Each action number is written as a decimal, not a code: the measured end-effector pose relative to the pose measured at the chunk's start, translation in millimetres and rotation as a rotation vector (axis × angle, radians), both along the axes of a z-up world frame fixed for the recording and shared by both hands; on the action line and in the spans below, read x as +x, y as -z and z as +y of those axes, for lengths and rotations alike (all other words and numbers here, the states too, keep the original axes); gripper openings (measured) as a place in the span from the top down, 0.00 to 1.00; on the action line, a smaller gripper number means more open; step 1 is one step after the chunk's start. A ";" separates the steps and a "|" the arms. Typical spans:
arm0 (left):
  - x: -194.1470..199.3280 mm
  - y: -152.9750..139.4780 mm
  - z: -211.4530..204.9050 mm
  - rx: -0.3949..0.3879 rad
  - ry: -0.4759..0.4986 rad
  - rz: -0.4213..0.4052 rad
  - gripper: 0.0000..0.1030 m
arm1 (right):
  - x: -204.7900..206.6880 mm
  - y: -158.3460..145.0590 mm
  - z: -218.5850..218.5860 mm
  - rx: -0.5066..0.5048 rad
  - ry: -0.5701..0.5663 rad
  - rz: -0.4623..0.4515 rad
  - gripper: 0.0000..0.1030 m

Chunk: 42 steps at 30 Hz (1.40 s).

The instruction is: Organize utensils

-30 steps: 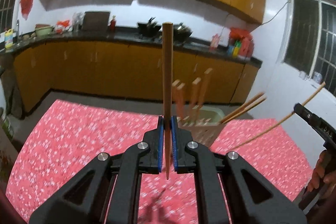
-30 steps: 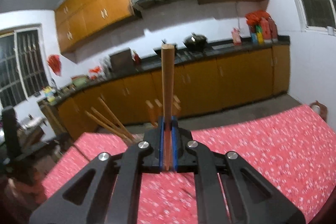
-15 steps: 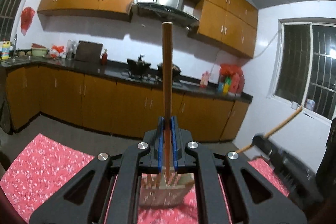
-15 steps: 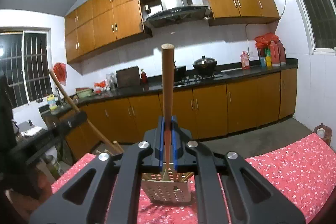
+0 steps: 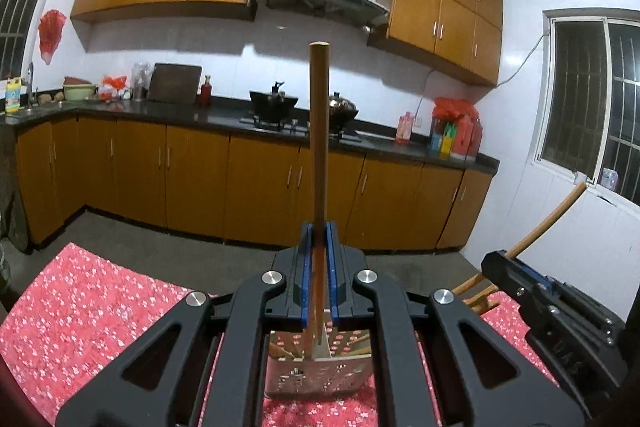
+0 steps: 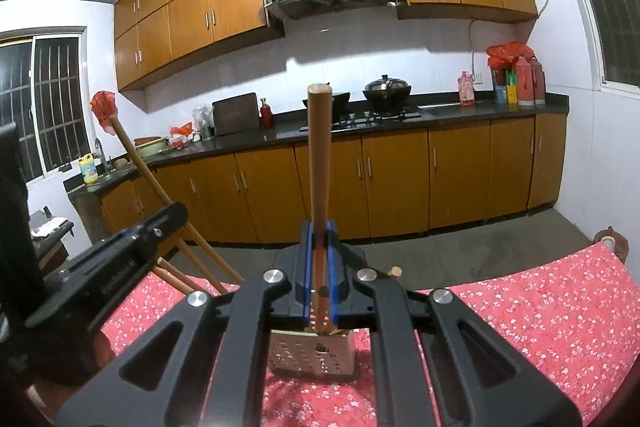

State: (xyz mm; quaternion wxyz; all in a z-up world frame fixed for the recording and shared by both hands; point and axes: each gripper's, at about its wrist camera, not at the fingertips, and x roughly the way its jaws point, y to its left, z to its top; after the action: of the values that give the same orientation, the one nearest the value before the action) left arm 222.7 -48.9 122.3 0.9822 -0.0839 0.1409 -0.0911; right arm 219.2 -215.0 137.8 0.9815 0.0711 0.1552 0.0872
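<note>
While it hangs just left of the perforated metal utensil holder [image 6: 312, 355], the left gripper [image 5: 319, 267] has its blue-padded jaws clamped on one upright wooden chopstick [image 5: 319, 131]. More chopsticks [image 5: 280, 351] stand inside the holder on the red floral tablecloth [image 6: 540, 307]. Above the holder, the right gripper [image 6: 319, 267] pinches a second chopstick [image 6: 320, 163], its lower end reaching into the holder's open top.

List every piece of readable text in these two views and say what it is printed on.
No text can be read with confidence.
Embossed lettering on the left claw's black body, right wrist view: too blurred.
Embossed marks on the right claw's body, left wrist view: illegible.
Yellow bottle label by the sink: too small.
Red bottles on the counter: labels unreadable.
</note>
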 end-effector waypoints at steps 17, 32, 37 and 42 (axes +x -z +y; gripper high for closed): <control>-3.2 -4.3 14.3 -0.043 0.014 0.000 0.79 | -21.1 -3.0 -11.2 0.036 -0.013 -0.029 0.89; -95.3 16.3 72.6 -0.015 -0.052 -0.026 0.08 | -113.6 31.6 -6.8 -0.105 0.079 -0.112 0.11; -125.7 48.1 82.3 0.041 -0.097 0.031 0.02 | -138.4 60.4 5.8 -0.159 0.083 -0.083 0.04; -158.2 74.1 85.9 0.083 -0.136 0.062 0.02 | -161.2 85.9 13.8 -0.156 0.088 -0.016 0.04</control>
State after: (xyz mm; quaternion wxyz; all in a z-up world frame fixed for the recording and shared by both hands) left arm 64.5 37.0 48.1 0.9840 -0.0551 0.1689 -0.0154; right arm 58.0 -201.2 51.9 0.9881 0.0004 0.1507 0.0320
